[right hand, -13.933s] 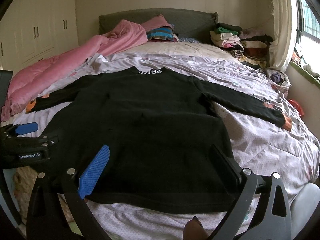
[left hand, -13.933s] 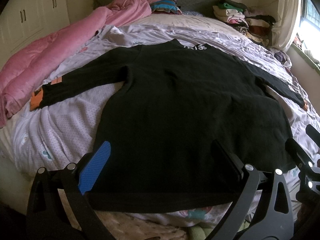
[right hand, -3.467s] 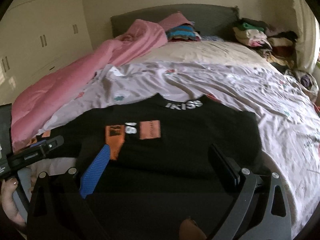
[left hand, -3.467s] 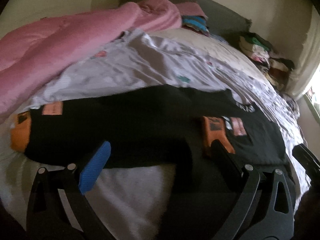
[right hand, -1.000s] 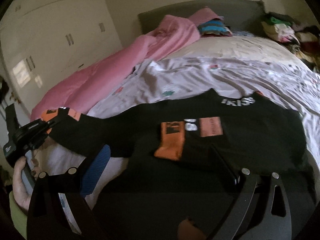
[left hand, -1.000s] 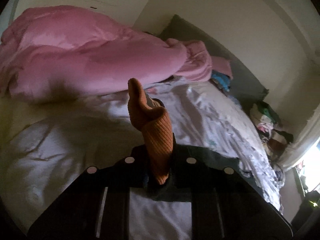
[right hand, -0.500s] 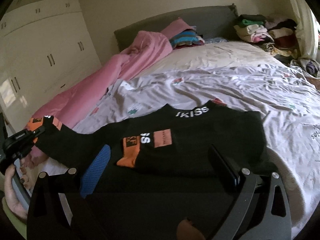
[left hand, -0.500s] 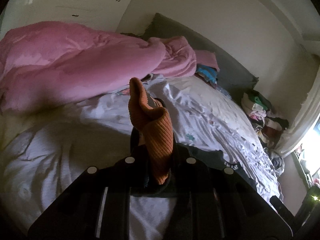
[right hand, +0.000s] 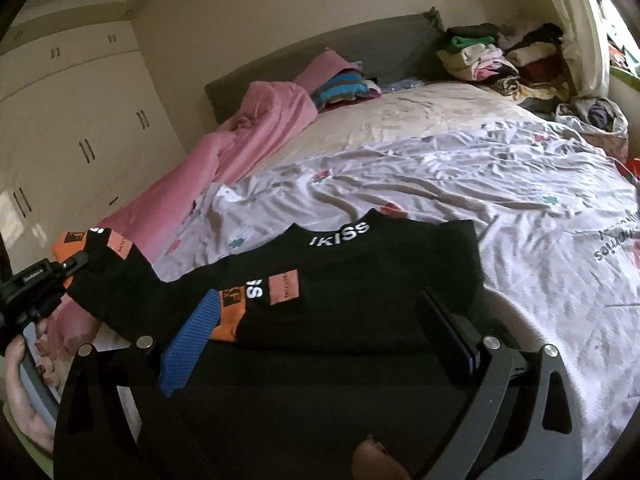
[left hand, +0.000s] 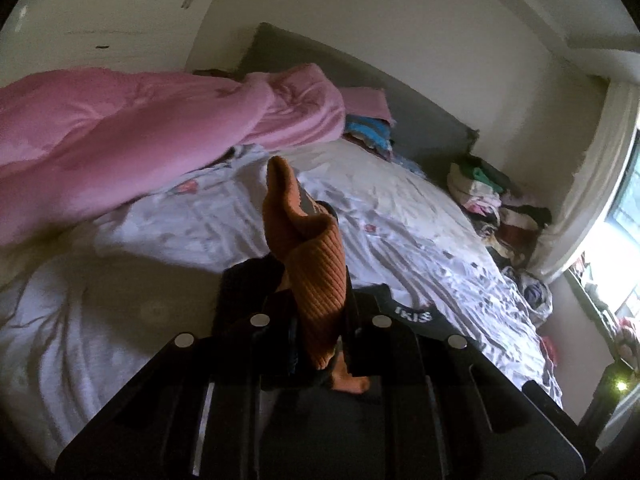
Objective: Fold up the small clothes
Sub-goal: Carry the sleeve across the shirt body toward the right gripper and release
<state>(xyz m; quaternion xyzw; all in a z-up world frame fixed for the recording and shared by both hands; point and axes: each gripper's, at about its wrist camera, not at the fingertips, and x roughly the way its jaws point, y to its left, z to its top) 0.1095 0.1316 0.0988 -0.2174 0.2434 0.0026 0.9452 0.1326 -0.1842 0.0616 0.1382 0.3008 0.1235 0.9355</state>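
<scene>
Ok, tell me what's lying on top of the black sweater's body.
The right sleeve, folded across the black sweater, orange cuff up. Whatever is under the sweater is hidden. The left gripper holds the other cuff raised.

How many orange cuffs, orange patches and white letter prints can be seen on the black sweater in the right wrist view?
Orange cuffs: 2
Orange patches: 2
White letter prints: 3
Total: 7, all on the black sweater.
</scene>
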